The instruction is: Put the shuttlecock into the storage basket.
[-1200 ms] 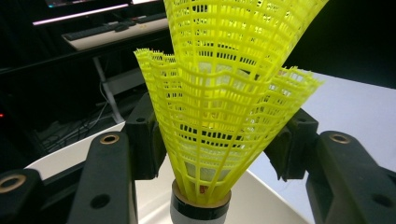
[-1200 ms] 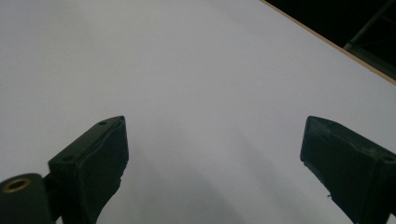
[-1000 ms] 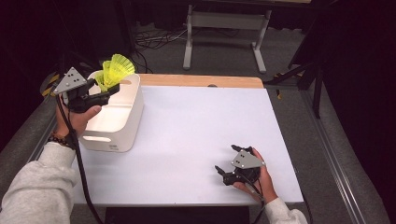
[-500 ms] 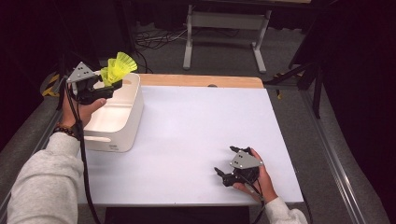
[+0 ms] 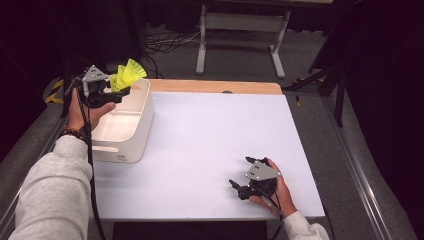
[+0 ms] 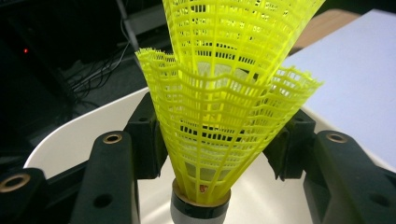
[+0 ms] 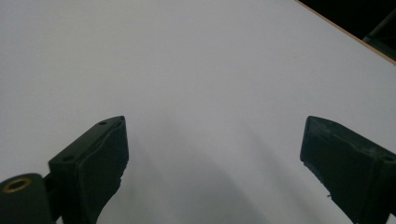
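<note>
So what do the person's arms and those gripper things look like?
Each gripper is black with two chunky jaws and brass-ringed holes. The left gripper and the right gripper each carry a grey three-cornered plate, and a black cable trails from each. The sleeves are light grey, and a dark beaded bracelet sits on the left wrist.

In the left gripper view the upper skirt of the far yellow shuttlecock (image 6: 243, 42) is cut by the top edge, and the dark base of the near shuttlecock (image 6: 200, 211) is cut by the bottom edge. The shuttlecocks hide most of the white bin (image 6: 70, 135) behind them. In the high view the left gripper (image 5: 107, 92) covers where they are held, and they are too small to count there. In the right gripper view the right jaw is cut by the picture's edge
</note>
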Demonstrator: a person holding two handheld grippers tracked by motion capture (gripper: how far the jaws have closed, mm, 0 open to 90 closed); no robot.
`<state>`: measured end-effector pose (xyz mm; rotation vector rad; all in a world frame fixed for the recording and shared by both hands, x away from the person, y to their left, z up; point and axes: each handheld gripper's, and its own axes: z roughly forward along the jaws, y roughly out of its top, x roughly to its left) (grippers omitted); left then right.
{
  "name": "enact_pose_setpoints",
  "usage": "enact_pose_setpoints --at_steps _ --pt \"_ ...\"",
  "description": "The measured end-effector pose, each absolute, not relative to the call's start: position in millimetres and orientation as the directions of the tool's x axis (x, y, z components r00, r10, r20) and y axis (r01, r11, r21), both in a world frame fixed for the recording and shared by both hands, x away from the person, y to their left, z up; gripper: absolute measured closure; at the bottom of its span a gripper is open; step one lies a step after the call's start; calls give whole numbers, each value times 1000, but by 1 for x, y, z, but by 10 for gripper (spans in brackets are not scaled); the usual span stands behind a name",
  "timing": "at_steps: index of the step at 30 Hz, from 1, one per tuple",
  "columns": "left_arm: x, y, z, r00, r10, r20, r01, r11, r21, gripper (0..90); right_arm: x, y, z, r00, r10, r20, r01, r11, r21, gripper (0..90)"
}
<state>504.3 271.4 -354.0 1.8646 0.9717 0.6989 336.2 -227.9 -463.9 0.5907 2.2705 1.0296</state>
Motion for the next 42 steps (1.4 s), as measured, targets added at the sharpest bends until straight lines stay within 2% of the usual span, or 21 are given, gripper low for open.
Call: enact_pose_setpoints --at_steps 21,31,35,42 --pt "524 258 -372 549 829 107 490 -423 762 460 337 -227 -463 -741 596 -310 154 600 785 85" --pt "528 250 -379 551 817 170 531 -500 684 454 334 -224 -462 -754 577 -314 147 614 776 85" --pt "527 252 -379 548 822 158 533 -488 691 455 334 -224 -461 -753 579 -312 149 612 777 85" --pt "530 249 -384 573 808 137 561 -509 653 408 333 -223 -462 -757 573 -314 149 619 771 85"
